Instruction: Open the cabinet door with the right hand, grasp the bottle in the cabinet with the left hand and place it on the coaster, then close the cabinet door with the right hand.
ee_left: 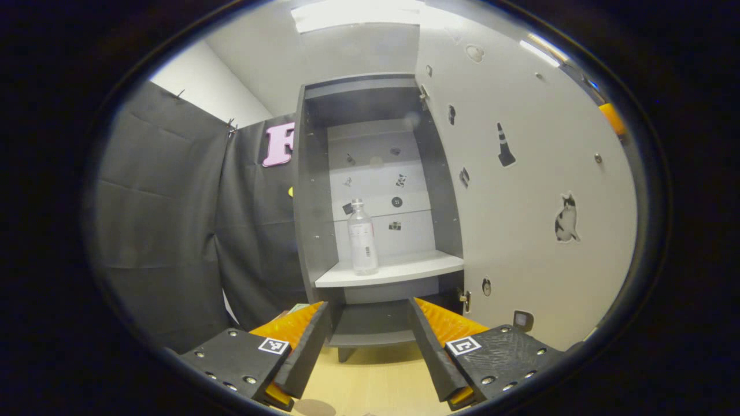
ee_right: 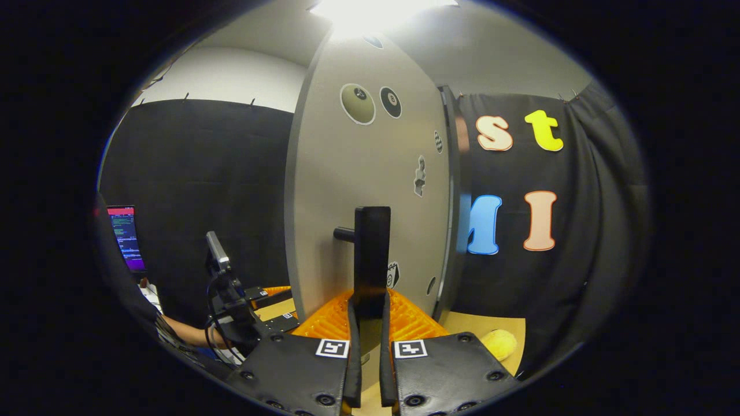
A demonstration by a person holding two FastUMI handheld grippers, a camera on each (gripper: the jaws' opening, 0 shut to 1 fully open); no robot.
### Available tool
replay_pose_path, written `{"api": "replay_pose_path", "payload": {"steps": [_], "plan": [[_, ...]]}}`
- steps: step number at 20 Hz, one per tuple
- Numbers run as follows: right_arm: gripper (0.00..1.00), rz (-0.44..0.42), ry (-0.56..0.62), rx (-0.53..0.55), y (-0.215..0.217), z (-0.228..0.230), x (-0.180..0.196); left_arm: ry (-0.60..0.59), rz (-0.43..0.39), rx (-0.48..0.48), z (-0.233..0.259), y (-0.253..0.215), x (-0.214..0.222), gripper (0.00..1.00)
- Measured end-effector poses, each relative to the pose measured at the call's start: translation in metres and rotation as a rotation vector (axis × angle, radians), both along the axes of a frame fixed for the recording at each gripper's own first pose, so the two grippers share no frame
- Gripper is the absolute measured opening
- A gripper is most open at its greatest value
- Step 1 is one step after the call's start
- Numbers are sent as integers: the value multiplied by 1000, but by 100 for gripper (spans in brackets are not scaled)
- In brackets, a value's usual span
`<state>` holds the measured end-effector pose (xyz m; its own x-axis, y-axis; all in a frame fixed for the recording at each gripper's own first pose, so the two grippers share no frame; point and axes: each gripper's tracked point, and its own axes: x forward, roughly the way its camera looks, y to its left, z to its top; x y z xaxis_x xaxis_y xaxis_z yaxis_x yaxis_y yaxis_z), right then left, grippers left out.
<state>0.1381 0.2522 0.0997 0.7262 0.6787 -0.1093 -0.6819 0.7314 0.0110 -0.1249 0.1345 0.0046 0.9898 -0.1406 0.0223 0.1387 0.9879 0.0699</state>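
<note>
The grey cabinet (ee_left: 315, 190) stands open, its pale door (ee_left: 520, 190) swung out to the right in the left gripper view. A clear plastic bottle (ee_left: 362, 238) stands upright on the white middle shelf (ee_left: 393, 268). My left gripper (ee_left: 368, 323) is open, some way in front of the cabinet and below the shelf, holding nothing. In the right gripper view the door (ee_right: 358, 190) is seen from outside, and my right gripper (ee_right: 368, 312) is shut on the lower end of its black bar handle (ee_right: 371, 254). The left gripper (ee_right: 263, 309) and a hand show at the lower left there.
Stickers dot the door and the cabinet's back wall. A lower compartment (ee_left: 370, 323) lies under the shelf. A yellow object (ee_right: 498, 342) lies on the wooden tabletop (ee_right: 491, 323) right of the door. A lit screen (ee_right: 126, 237) glows at far left.
</note>
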Motion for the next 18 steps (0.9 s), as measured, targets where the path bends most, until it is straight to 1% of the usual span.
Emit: {"api": "replay_pose_path", "payload": {"steps": [1, 2, 3, 5, 7, 8, 10, 11, 12, 13, 15, 16, 17, 18], "plan": [[14, -22, -11, -5, -4, -1, 3, 2, 2, -2, 0, -1, 0, 81], [12, -43, -16, -4, -9, -1, 6, 2, 5, -4, 0, -2, -1, 81], [14, -50, -17, 9, -9, -1, 7, 1, 9, -5, 2, -3, -2, 83], [14, -39, -5, 45, -3, 2, 5, -11, 21, 3, 5, -1, -1, 83], [14, -34, -1, 54, -3, 3, 5, -31, 42, 17, 10, 4, 0, 81], [17, -40, -3, 46, -6, 2, 5, -41, 53, 21, 12, 6, 1, 83], [19, -38, 0, 44, -9, 0, 2, -55, 69, 22, 16, 10, 3, 81], [16, -24, 12, 53, -8, -1, -3, -59, 74, 23, 17, 11, 5, 80], [19, -19, 20, 56, -10, -3, -6, -64, 74, 24, 18, 11, 5, 83], [20, -19, 23, 58, -12, -3, -9, -71, 75, 26, 21, 11, 6, 81], [20, -91, 9, 35, -28, -6, -3, -80, 70, 30, 23, 11, 10, 80], [20, -135, 11, 36, -40, -8, 2, -83, 65, 28, 24, 9, 11, 83], [20, -175, 23, 50, -50, -11, 0, -84, 56, 22, 25, 7, 12, 81], [20, -213, 36, 64, -60, -14, 2, -86, 44, 16, 26, 4, 14, 81]]}}
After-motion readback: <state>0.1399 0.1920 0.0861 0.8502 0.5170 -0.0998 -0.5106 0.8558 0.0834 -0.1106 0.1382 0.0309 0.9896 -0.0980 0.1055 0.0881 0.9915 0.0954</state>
